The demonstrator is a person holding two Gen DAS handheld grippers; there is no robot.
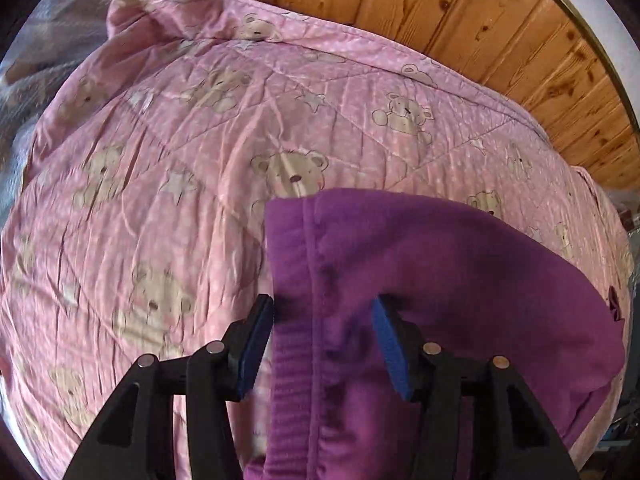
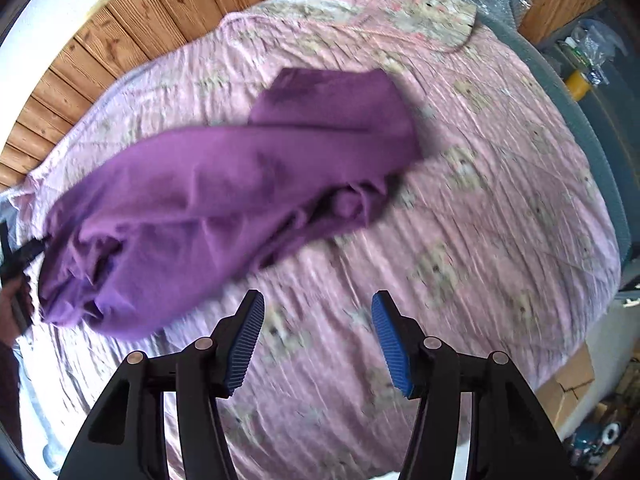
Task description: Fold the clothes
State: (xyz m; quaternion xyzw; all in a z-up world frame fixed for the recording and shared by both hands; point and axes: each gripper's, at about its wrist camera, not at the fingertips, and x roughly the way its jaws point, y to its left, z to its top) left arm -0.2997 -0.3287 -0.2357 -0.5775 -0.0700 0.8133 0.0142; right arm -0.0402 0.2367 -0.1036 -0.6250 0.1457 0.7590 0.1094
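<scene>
One purple garment (image 2: 224,184) lies bunched across the pink bear-print quilt (image 2: 500,208), toward its edge along the wooden wall (image 2: 80,60). Left gripper (image 1: 323,344): jaws spread, ribbed waistband fabric draped between the blue pads (image 1: 390,354), not pinched. Right gripper (image 2: 318,340): jaws apart, empty, over bare quilt, near the garment.

The pink quilted bedspread with teddy-bear print (image 2: 480,220) lay bare ahead of the right tongs (image 2: 318,336), whose blue pads stood wide apart with nothing between them. The crumpled purple fleece garment (image 2: 224,200) blocked the bed's left half, and filled the gap of the left tongs (image 1: 322,344). Wooden plank panelling (image 1: 480,12) bounded the far edge.
</scene>
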